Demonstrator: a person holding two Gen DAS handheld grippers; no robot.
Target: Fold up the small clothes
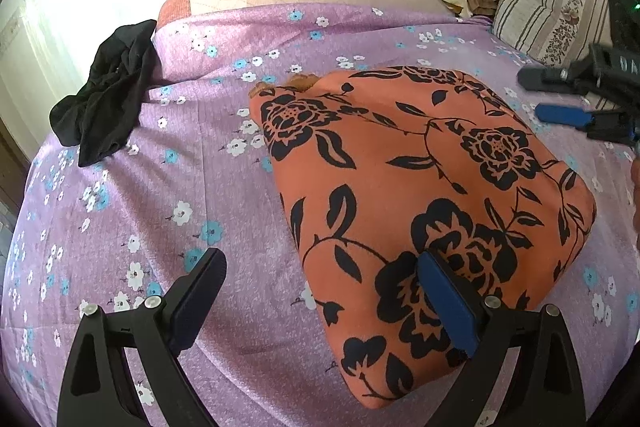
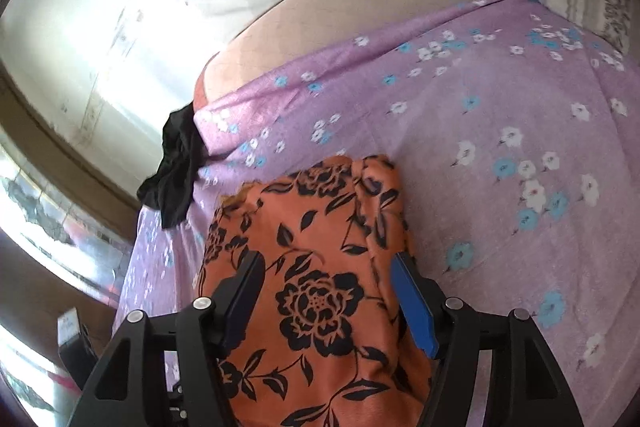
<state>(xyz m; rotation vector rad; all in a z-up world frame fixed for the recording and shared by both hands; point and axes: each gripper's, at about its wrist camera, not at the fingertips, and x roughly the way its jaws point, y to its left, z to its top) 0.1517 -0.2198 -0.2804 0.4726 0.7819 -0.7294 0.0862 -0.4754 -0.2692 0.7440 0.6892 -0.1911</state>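
Purple floral bedsheet (image 1: 224,187) is seen covering the bed. Orange cloth (image 1: 420,179), folded, is laid flat on it. Left gripper (image 1: 320,291) is held spread wide at its near edge, gripping nothing. Right gripper (image 2: 328,295) is likewise spread above it. Black garment (image 1: 104,99) is bunched at the bed's edge.
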